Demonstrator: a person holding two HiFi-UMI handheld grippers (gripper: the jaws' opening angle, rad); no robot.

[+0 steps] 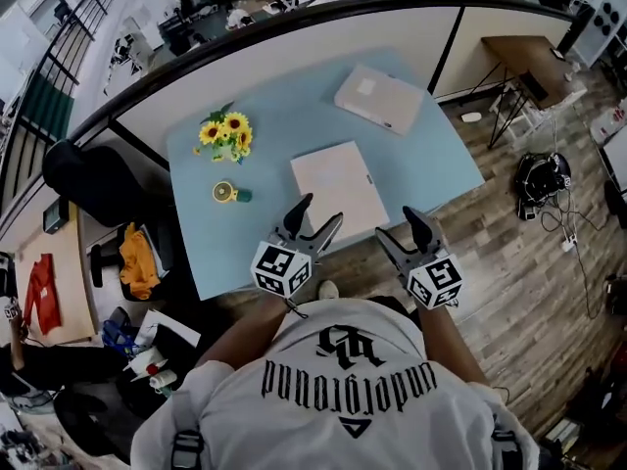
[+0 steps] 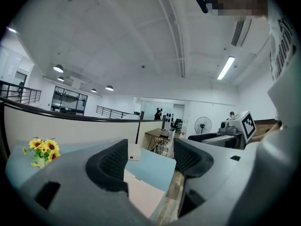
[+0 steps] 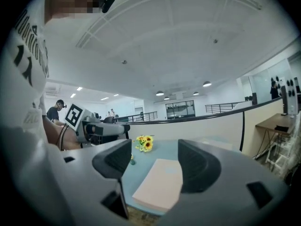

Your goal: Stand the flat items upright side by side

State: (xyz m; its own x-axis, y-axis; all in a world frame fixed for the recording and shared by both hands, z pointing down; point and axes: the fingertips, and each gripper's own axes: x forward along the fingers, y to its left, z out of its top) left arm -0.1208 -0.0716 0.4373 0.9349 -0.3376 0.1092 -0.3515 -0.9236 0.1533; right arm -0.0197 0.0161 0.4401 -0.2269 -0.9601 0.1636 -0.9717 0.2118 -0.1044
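Left hand-held gripper (image 1: 320,211) and right hand-held gripper (image 1: 395,225) are side by side at the near edge of the worktop (image 1: 284,106). Both are released, with jaws spread and nothing between the pads. They point nearly level across the surface.

Wooden floor (image 1: 549,292) runs off to the right, with black cables and gear scattered on it.

Curved half wall (image 1: 294,52) with a dark rail wraps the far side of the pale blue worktop.

Black chair (image 1: 93,179) stands past the worktop's left end.

Near flat item (image 1: 338,186), pale pink, lies flat just ahead of both grippers, close to the near edge. It sits between them and everything farther back on that side.

Far flat item (image 1: 379,98), the same pale tone, lies flat and turned at an angle near the far right corner. It is well apart from the near one. Neither stands upright.

Sunflower bunch (image 1: 225,135) stands left of the flat items, toward the left edge.

Small yellow round thing (image 1: 224,192) with a teal piece against it sits near the flowers on their near side, left of the near flat item. What it is cannot be told.
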